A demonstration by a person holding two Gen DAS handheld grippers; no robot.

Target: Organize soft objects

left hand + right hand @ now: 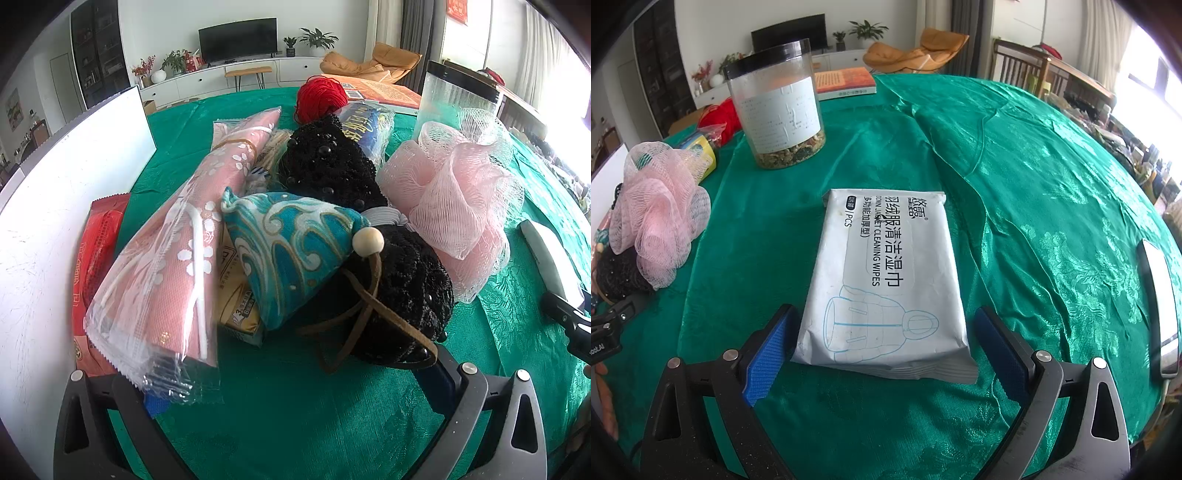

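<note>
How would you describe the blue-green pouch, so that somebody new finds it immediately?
On the green tablecloth lies a heap of soft things beside a white board. At the heap's front, between the pink floral packet and the black beaded bundle, rests the pouch: only it has teal wave patterns and a wooden bead.

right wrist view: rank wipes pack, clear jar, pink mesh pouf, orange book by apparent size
1. wipes pack, though nearest the camera
2. clear jar and pink mesh pouf: look alike, not ranked
3. orange book, farthest away
</note>
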